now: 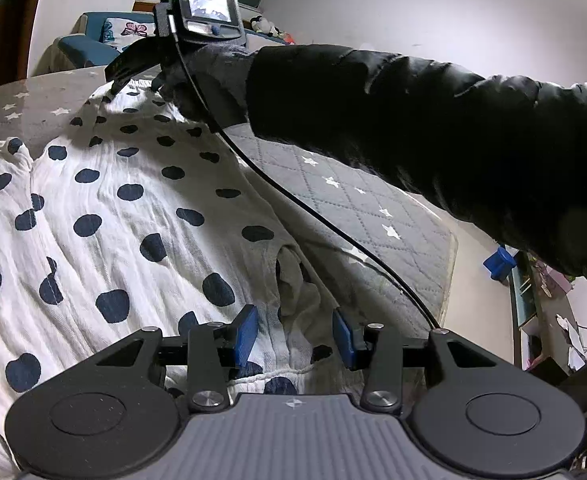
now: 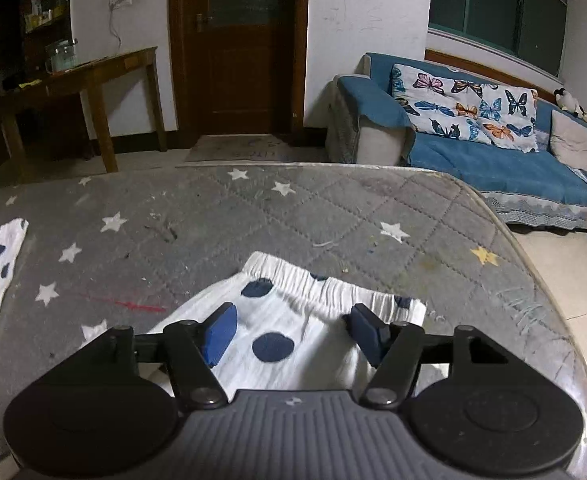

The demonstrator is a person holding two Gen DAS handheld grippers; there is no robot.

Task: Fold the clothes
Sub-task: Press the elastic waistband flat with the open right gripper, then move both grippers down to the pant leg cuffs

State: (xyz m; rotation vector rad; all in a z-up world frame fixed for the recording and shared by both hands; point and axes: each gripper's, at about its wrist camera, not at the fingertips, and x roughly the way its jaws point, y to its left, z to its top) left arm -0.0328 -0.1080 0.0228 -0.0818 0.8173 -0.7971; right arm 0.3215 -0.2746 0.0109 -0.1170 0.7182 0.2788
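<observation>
White cotton garment with navy dots (image 1: 133,208) lies spread on the grey star-quilted mat (image 2: 293,208); left gripper (image 1: 295,336) and right gripper (image 2: 291,330) hover released over fabric, its elastic waistband (image 2: 325,284) ahead of the right, each apparently poised to pinch an edge for the fold

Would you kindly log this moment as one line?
task: fold clothes | left gripper: open over spotted garment | right gripper: open over waistband | surface: star mat

Crinkled cotton garment (image 1: 125,216) (navy-dotted) lies on a matt quilted mat (image 2: 293,208).
</observation>
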